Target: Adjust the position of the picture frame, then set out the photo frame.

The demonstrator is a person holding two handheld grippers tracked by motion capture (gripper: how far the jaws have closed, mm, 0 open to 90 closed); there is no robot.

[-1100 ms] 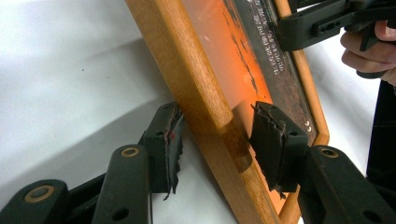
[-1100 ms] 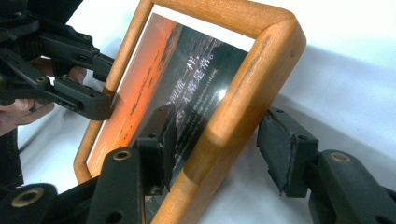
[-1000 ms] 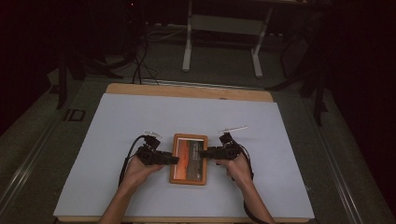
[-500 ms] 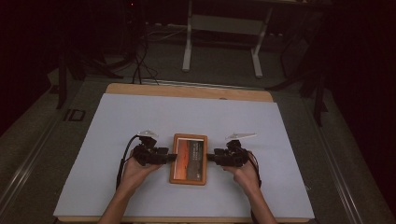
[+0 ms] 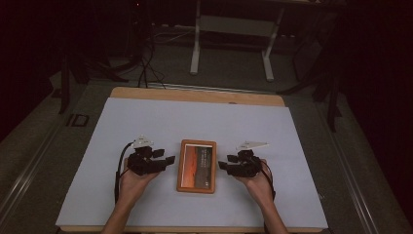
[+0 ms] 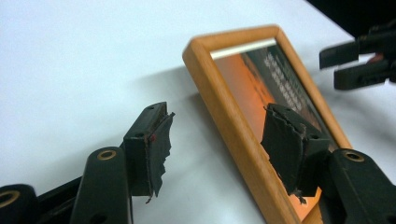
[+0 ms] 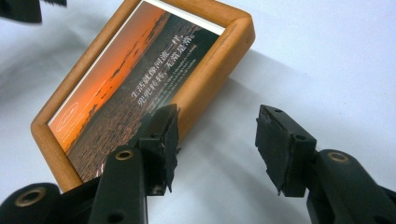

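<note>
The wooden picture frame (image 5: 197, 165) lies flat, face up, on the white table cover (image 5: 195, 122), near the person's edge, midway between both hands. The left gripper (image 5: 168, 160) sits just beside the frame's left edge; its jaws have just been opening and now stand wide, gripping nothing. The right gripper (image 5: 221, 165) sits just beside the right edge, jaws parted, clear of the wood. Neither holds the frame.

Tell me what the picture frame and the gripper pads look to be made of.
Frame: likely wood, smooth satin finish, warm tan with rounded corners; grain too faint to confirm. Print inside: glossy, possibly under glazing. Left pads and right pads: black rubber or foam sheet, matte, with ragged, torn edges.
</note>
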